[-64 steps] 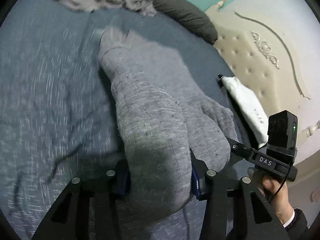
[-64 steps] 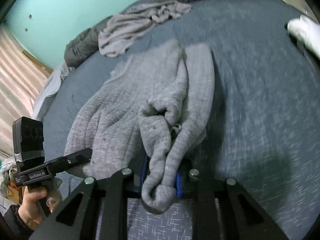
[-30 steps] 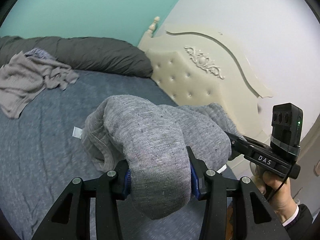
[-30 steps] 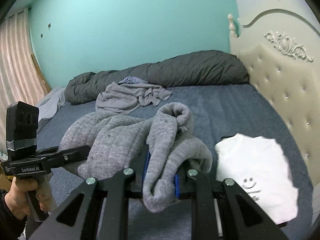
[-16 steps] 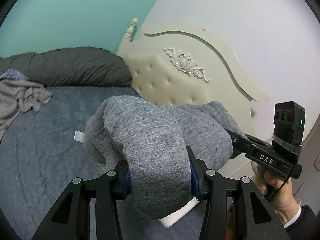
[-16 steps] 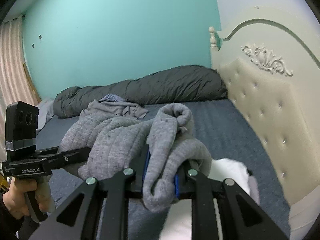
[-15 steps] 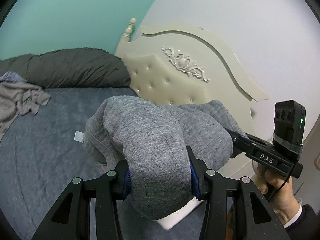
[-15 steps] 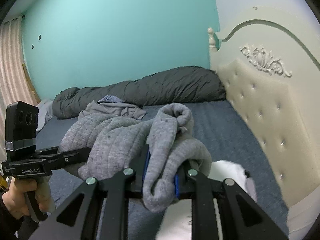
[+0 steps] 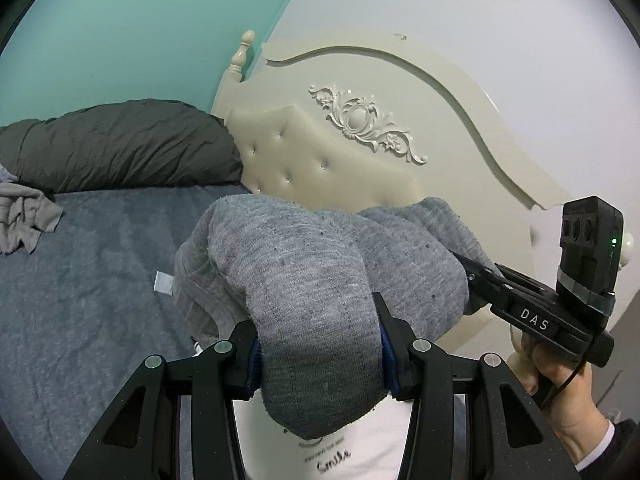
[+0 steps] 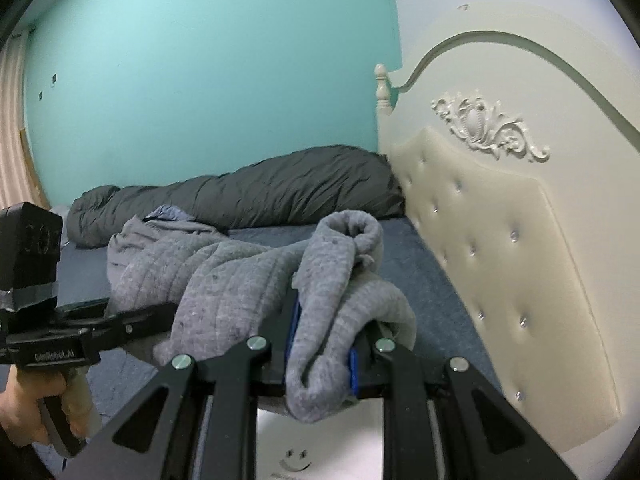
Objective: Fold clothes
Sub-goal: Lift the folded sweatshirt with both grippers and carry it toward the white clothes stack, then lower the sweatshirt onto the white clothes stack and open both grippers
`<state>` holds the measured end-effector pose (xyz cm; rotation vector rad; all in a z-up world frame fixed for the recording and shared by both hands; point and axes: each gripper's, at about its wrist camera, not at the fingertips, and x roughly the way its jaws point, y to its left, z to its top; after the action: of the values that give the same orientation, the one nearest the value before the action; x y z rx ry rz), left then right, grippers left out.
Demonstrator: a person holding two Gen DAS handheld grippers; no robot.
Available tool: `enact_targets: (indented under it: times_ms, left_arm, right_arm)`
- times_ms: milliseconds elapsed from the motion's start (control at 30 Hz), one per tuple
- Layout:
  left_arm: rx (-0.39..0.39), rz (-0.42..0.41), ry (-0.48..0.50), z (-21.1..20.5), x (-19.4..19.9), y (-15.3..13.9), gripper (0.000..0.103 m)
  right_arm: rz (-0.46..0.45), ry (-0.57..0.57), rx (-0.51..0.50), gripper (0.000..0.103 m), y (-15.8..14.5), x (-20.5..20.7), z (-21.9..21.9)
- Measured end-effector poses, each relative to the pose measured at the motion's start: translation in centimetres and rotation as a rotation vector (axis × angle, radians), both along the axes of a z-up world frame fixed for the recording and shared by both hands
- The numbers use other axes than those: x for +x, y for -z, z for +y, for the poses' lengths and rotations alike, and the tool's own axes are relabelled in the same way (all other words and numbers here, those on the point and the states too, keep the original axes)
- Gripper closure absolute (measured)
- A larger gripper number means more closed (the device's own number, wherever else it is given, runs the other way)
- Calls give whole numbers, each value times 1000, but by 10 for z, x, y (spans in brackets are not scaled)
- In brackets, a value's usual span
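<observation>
Holding grey sweater [image 9: 316,312] aloft, left gripper [image 9: 318,344] and right gripper [image 10: 322,344] fingers both pinching it, above white shirt [image 10: 316,440] near headboard [image 10: 500,240].

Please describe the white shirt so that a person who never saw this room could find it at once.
Start at the cream headboard and look down to the blue bed beside it. The white shirt lies flat there, below the grey sweater held up by both claws. Unlike the grey clothes around it, it is white, with a small smiley face.
</observation>
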<state>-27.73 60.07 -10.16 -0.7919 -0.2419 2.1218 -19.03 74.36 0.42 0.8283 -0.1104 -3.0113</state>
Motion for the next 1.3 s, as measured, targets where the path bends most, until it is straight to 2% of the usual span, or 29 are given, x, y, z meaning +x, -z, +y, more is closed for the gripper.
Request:
enact_targets:
  times_ms: [67, 133, 200, 300, 433, 600, 833, 1000, 1133, 1200, 1300]
  left_arm:
    - [-3, 17, -3, 10, 2, 10, 54]
    - [-19, -27, 6, 17, 3, 34, 54]
    - [-35, -72, 16, 24, 5, 58, 54]
    - [-64, -196, 50, 29, 19, 108, 53]
    - [-75, -276, 70, 24, 44, 138, 53]
    - [-93, -350, 55, 20, 69, 148, 52]
    - [-76, -464, 54, 11, 83, 156, 52]
    - [-69, -529, 53, 3, 85, 171, 50]
    - [-96, -566, 71, -1, 92, 189, 45]
    - [-94, -541, 76, -9, 95, 184, 43]
    - [-110, -463, 63, -25, 101, 166, 41]
  right_arm:
    - [6, 5, -9, 84, 11, 2, 10]
    - [-26, 13, -23, 84, 30, 3, 18]
    - [-98, 26, -40, 84, 59, 7, 24]
    - [-211, 30, -79, 84, 98, 23, 29]
    - [-311, 6, -114, 84, 131, 54, 33]
    - [-363, 13, -210, 84, 142, 75, 41]
    - [-425, 20, -248, 84, 138, 84, 41]
    - [-492, 43, -309, 84, 157, 89, 49]
    - [-498, 72, -291, 80, 168, 96, 54]
    - [-485, 94, -264, 70, 165, 101, 56]
    - [-444, 147, -212, 69, 150, 110, 62]
